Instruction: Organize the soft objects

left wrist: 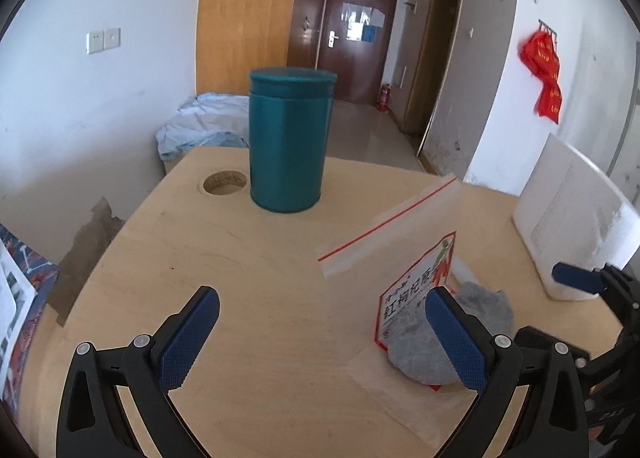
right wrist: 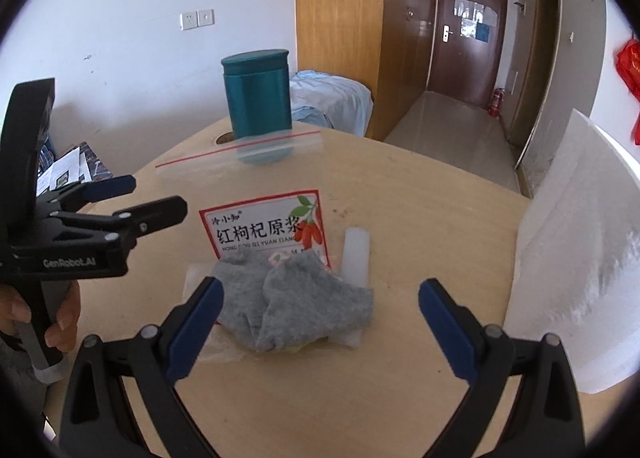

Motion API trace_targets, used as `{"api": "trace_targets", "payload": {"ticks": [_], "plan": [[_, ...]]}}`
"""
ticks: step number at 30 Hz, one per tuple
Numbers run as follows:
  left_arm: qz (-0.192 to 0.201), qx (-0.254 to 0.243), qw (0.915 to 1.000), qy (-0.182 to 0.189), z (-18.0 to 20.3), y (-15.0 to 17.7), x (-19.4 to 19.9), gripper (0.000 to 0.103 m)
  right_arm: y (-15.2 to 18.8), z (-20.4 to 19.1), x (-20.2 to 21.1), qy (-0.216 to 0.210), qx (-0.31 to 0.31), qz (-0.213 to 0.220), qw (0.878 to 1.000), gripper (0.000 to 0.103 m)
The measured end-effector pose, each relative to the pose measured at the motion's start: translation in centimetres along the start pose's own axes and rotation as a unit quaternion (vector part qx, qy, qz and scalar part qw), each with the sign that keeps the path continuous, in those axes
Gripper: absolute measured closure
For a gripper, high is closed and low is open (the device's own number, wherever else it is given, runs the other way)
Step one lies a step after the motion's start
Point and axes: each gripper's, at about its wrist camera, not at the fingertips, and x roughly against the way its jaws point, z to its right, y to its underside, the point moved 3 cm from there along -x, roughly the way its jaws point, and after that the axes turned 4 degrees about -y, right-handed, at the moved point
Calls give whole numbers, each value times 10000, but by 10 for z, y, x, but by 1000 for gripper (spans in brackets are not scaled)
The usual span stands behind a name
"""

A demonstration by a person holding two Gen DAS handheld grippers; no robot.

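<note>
Left wrist view: the left gripper is open wide above the round light wooden table, holding nothing. The crumpled grey fabric sock lies right of the tall teal metal canister, nearer the camera.

Right wrist view: the right gripper is open, its 2 fingers on both sides of the sock (contact unclear), which lies on the clear zip bag with red label, in front of the canister.

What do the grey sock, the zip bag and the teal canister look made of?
Grey sock: soft knit fabric, fuzzy, crumpled. Zip bag: thin clear plastic film with a red seal line; the canister shows through it. Teal canister: probably metal with a satin sheen, though coated card is possible.
</note>
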Motion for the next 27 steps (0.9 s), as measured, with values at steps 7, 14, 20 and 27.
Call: {"api": "trace_targets", "payload": {"ticks": [7, 14, 20, 27], "plan": [[78, -194, 9998, -28, 5, -3, -14, 1, 0, 3, -4, -32, -15, -20, 10000, 4], [79, -374, 9992, -123, 8, -4, -25, 25, 0, 0, -19, 4, 97, -163, 9998, 6], [-131, -326, 9994, 35, 6, -2, -34, 57, 1, -1, -29, -32, 131, -261, 9996, 20], [-95, -312, 9993, 167, 7, -2, -29, 85, 6, -10, -41, -291, 274, -555, 9977, 72]]}}
